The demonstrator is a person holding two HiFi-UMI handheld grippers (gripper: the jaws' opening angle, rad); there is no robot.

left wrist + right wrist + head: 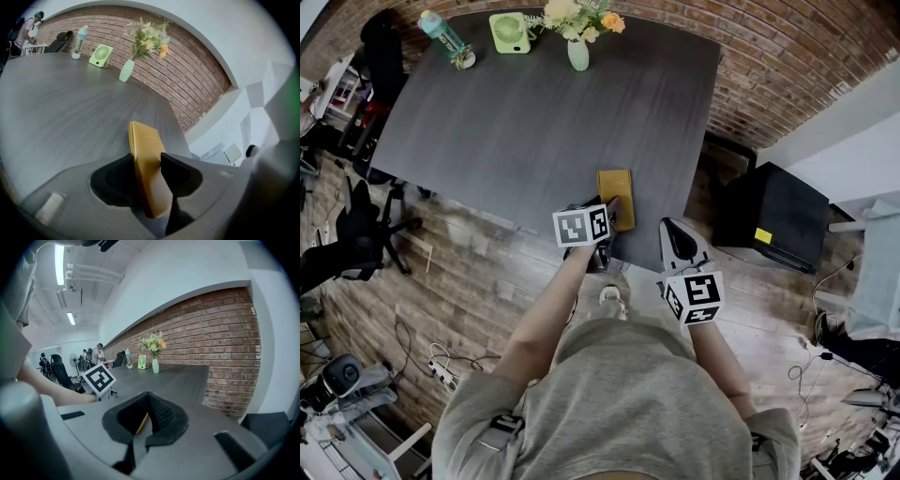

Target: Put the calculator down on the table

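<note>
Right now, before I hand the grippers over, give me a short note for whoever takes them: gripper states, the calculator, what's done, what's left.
Left gripper: jaws wide apart, with the yellow calculator between them. The pads seem not to press on it.
Right gripper: shut and empty, beside the near corner of the table.
The calculator lies flat on the table, close to the near edge.
Done: it appears to be set down.
Left: draw the open jaws straight back, without dragging it off the edge.
</note>
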